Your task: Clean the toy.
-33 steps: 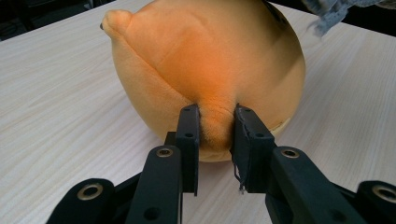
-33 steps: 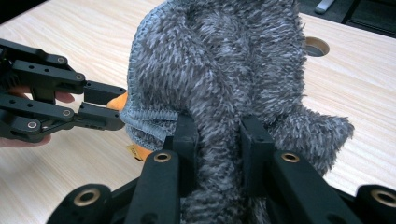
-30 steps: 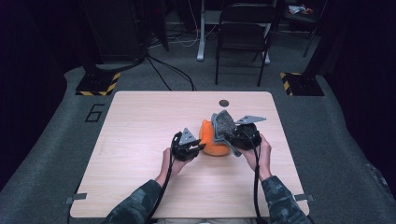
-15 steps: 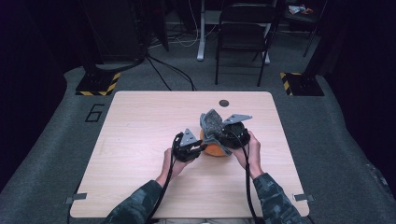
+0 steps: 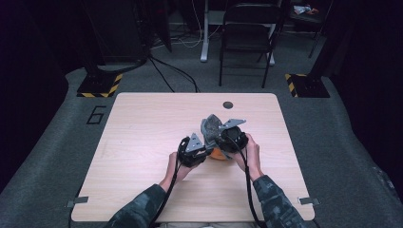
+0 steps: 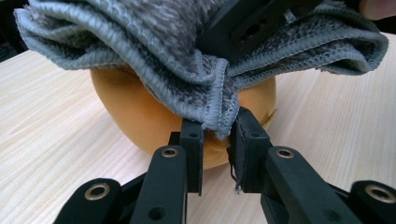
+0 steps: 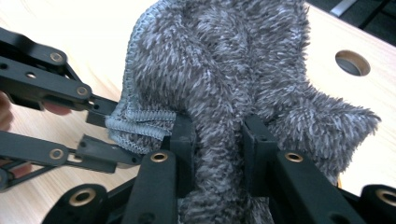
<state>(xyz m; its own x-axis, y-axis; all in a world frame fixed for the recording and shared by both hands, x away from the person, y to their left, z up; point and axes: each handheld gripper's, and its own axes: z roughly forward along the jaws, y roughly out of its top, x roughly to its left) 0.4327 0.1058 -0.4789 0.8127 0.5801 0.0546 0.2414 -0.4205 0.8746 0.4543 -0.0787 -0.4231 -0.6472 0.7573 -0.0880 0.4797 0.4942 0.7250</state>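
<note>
A grey fuzzy cloth [image 5: 211, 127] lies bunched over a round orange object [image 5: 217, 155] at the middle of the table. In the left gripper view the cloth [image 6: 163, 46] drapes over the orange object [image 6: 135, 112]. My left gripper [image 6: 218, 133] is shut on the cloth's stitched hem corner, and its jaws have just closed a little further on it. My right gripper [image 7: 217, 128] is shut on a thick fold of the cloth [image 7: 233, 60]; its jaws have just eased slightly with the fold still pressed between them. The two grippers, left [image 5: 205, 151] and right [image 5: 223, 138], sit close together.
The light wooden table [image 5: 142, 142] has a round cable hole [image 5: 227, 104] near its far edge. A folding chair [image 5: 247, 33] and cables stand on the dark floor beyond. Yellow-black striped plates [image 5: 97, 84] flank the table's far corners.
My right gripper has moved left toward the left gripper, carrying the cloth with it. The cloth hides more of the orange object. The left hand has stayed put.
</note>
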